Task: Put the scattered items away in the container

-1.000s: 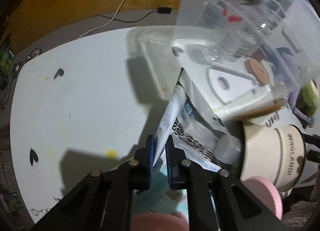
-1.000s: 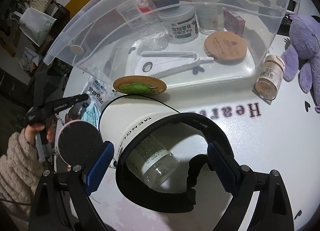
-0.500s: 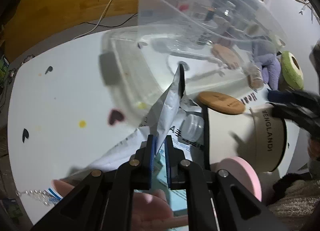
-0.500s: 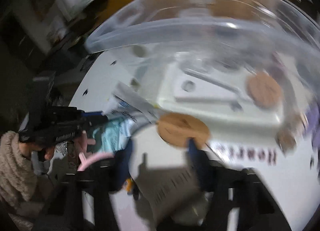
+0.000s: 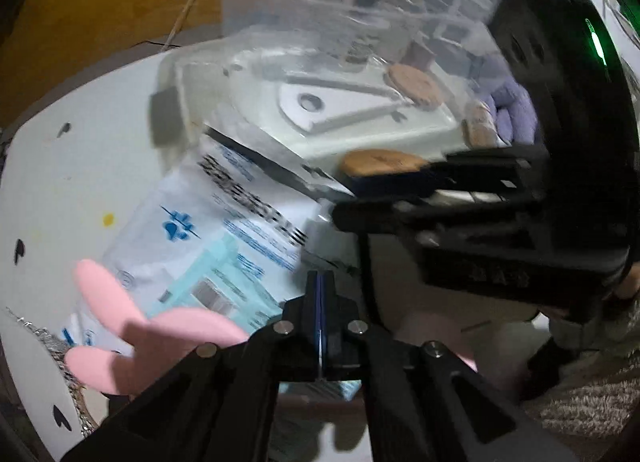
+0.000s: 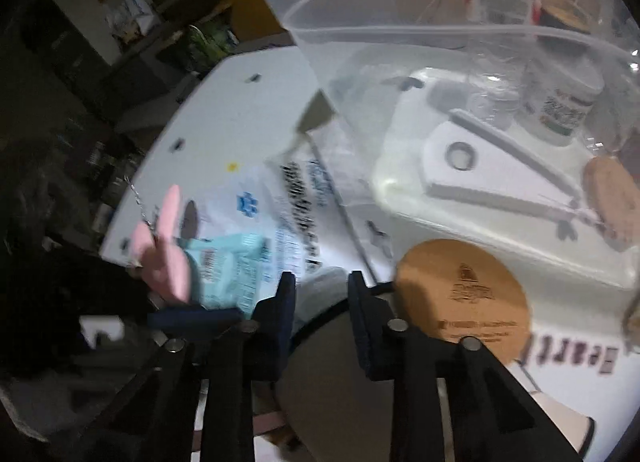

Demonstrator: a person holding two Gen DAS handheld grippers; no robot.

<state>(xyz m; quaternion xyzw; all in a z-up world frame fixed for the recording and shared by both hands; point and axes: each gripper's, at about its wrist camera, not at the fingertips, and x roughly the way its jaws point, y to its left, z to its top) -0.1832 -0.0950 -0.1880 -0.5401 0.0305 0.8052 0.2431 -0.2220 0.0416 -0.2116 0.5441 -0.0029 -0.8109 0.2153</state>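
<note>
A white packet (image 5: 224,221) with blue print and a teal patch lies flat on the white table (image 5: 80,165), in front of the clear container (image 5: 320,1). My left gripper (image 5: 322,302) is shut at the packet's near edge, and the packet runs on under its tips. My right gripper (image 6: 322,294) hangs over the rim of a white canister (image 5: 400,262). Its jaws are closing, with the thin black rim and something white in the gap; the pads are not visibly touching them. A round wooden lid (image 6: 464,294) lies just right of it.
The clear container (image 6: 400,33) holds white tongs (image 6: 480,165), a labelled jar (image 6: 560,101) and a cork disc (image 6: 612,193). A pink soft item (image 5: 160,326) and a metal chain (image 5: 40,338) lie near the table's edge. A purple plush (image 5: 516,109) and a small jar (image 5: 478,125) sit beyond the canister.
The packet, upright and edge-on in my left gripper before, now lies flat. My right gripper swung left and down from the canister's mouth to its rim, and its jaws narrowed from wide apart.
</note>
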